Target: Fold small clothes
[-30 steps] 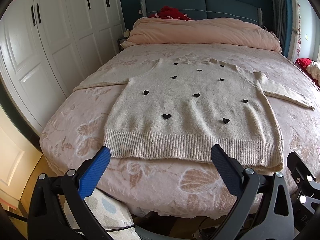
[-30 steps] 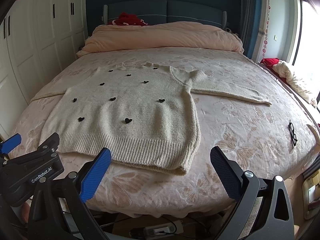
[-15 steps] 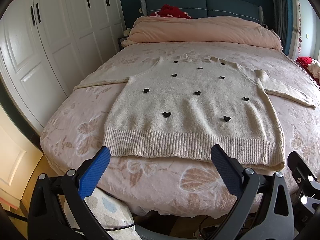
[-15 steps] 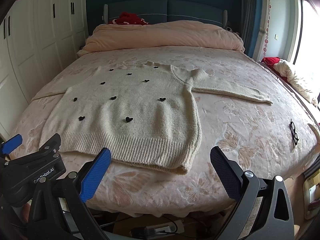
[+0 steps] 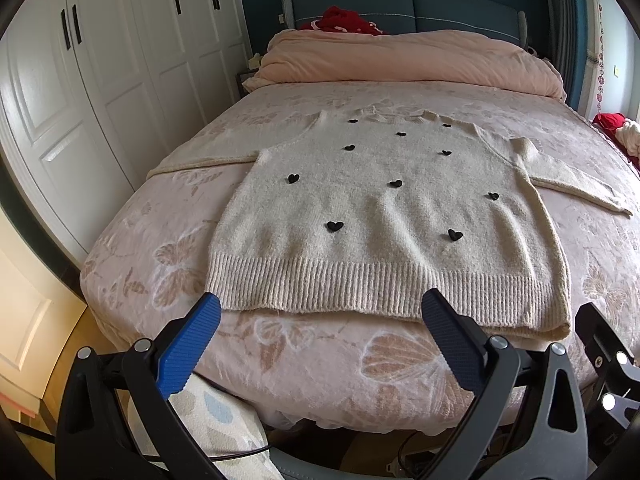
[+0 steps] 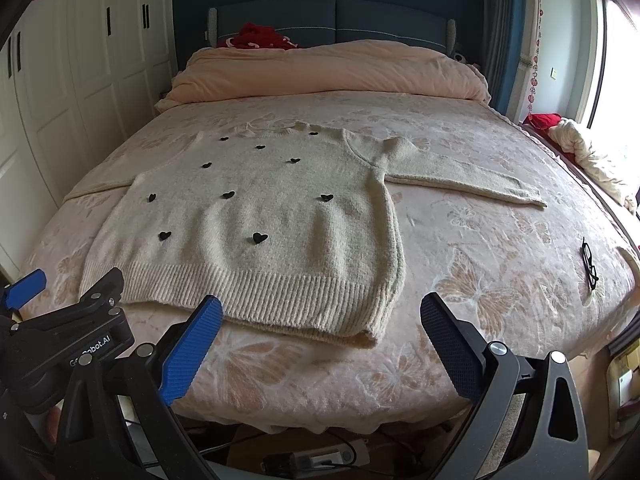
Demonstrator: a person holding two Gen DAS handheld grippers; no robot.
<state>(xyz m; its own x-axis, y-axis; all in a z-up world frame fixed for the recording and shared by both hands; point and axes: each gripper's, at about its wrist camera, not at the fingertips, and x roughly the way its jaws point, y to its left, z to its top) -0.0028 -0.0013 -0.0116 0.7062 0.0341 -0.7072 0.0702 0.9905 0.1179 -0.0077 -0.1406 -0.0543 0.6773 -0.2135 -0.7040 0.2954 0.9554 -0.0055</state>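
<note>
A cream knit sweater (image 5: 384, 216) (image 6: 260, 216) with small black hearts lies flat on the bed, front up, ribbed hem toward me, both sleeves stretched out sideways. My left gripper (image 5: 320, 304) hangs open just short of the hem, with nothing between its blue-padded fingers (image 5: 188, 344). My right gripper (image 6: 320, 308) is open too, near the hem's right corner, holding nothing. The left gripper's body (image 6: 64, 336) shows at the lower left of the right wrist view.
The bed (image 6: 480, 272) has a pink butterfly-print cover. A pink duvet (image 5: 408, 60) is heaped by the headboard. Black glasses (image 6: 589, 264) lie on the bed's right side. White wardrobes (image 5: 100, 80) line the left wall. Cables and a power strip (image 6: 304, 458) lie on the floor below.
Both grippers have edged slightly forward and up toward the sweater's hem. They stay open, and the sweater has not moved.
</note>
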